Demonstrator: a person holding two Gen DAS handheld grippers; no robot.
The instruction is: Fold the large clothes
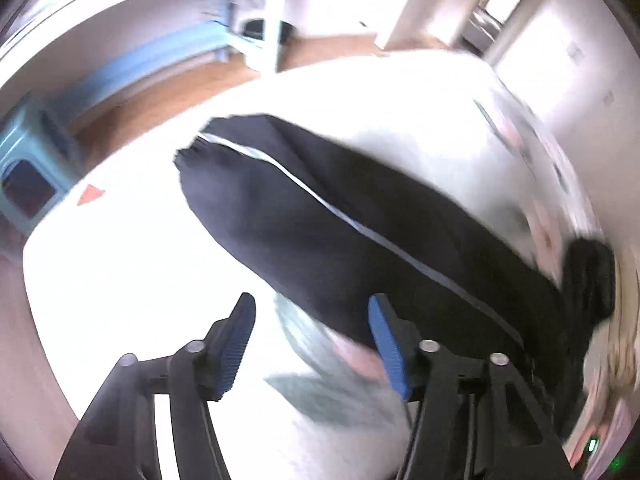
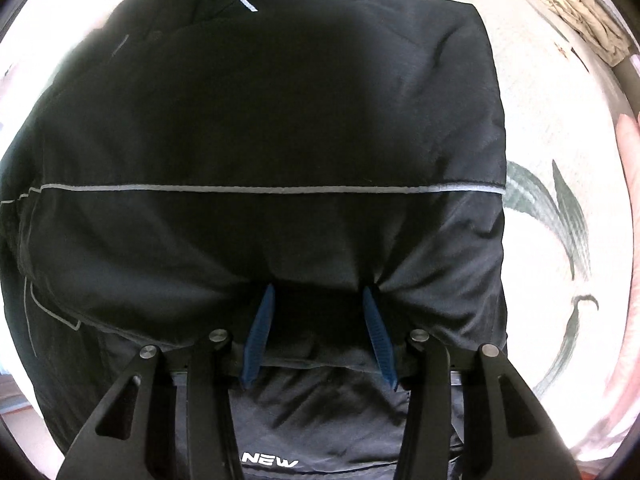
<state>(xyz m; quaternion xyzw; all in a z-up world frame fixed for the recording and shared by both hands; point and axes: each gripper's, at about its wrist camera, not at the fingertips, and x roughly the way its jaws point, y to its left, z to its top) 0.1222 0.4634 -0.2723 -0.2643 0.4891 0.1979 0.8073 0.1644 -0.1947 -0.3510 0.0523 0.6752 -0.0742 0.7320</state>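
A black jacket point(image 1: 320, 216) with thin grey piping lies stretched across a white bed sheet point(image 1: 120, 280); this view is blurred. My left gripper point(image 1: 312, 304) hovers open above the sheet at the jacket's near edge, with nothing between its blue pads. In the right wrist view the jacket point(image 2: 280, 120) fills most of the picture, a grey stripe running across it and white "NEW" lettering at the bottom. My right gripper point(image 2: 318, 292) points down into it, shut on a thick bunch of its fabric, which puckers around both fingertips.
The sheet point(image 2: 560, 120) carries grey leaf prints point(image 2: 560, 208) and a red triangle point(image 1: 90, 194). Beyond the bed lie a wooden floor point(image 1: 160, 96), light blue furniture point(image 1: 28, 184) at the left and a doorway point(image 1: 496, 12) at the back. A hand point(image 2: 628, 140) shows at the right edge.
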